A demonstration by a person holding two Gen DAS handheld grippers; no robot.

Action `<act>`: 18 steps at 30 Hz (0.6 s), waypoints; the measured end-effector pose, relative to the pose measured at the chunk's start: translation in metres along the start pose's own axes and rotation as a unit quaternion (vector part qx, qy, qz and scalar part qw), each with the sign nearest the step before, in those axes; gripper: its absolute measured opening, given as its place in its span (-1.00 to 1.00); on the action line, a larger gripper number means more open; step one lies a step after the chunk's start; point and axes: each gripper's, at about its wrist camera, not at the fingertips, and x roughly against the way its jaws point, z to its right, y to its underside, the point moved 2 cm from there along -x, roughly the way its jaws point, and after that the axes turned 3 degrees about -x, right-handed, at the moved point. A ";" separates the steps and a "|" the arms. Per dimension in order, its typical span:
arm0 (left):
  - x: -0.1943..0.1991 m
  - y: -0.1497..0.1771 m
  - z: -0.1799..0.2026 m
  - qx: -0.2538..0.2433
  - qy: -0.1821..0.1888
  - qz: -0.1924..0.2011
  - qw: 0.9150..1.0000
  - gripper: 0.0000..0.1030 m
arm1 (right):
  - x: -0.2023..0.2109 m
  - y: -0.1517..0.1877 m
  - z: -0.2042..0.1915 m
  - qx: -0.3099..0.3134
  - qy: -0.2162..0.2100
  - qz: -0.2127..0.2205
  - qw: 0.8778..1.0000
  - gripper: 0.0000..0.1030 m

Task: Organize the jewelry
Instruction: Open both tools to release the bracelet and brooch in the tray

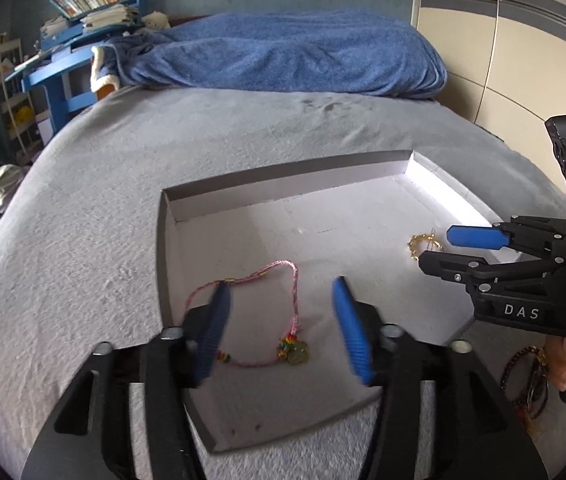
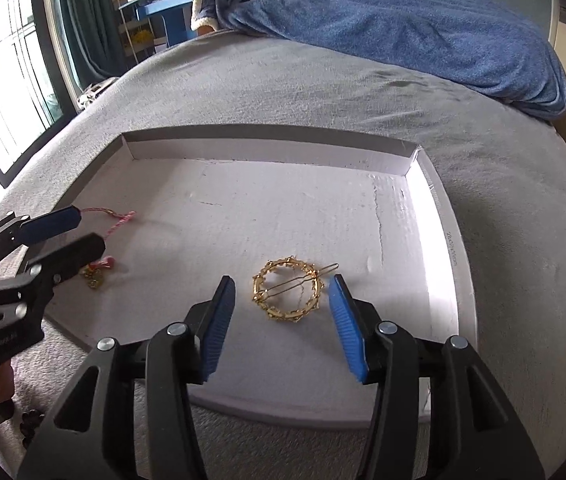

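The pink braided cord bracelet with a small gold charm [image 1: 279, 320] lies loose on the floor of the shallow white cardboard box [image 1: 283, 176], near its left wall, with my left gripper [image 1: 281, 326] spread open around it and neither blue pad pressing it. The round gold wreath-shaped hair clip [image 2: 287, 294] lies toward the box's right wall, free between the parted pads of my right gripper [image 2: 283, 320]. The box sits on the grey plush bed [image 1: 83, 208]; a dark beaded bracelet [image 1: 523, 380] lies on the cover beside the box's near right corner.
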 end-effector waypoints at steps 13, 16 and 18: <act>0.056 0.019 0.006 0.001 -0.016 0.053 0.998 0.78 | 0.061 0.032 0.006 -0.036 0.001 0.077 0.996 0.47; 0.065 0.024 0.008 0.001 -0.016 0.059 0.998 0.80 | 0.075 0.043 0.011 -0.045 0.005 0.094 0.995 0.56; 0.072 0.029 0.011 0.000 -0.018 0.061 0.998 0.80 | 0.087 0.053 0.012 -0.052 0.009 0.107 0.993 0.61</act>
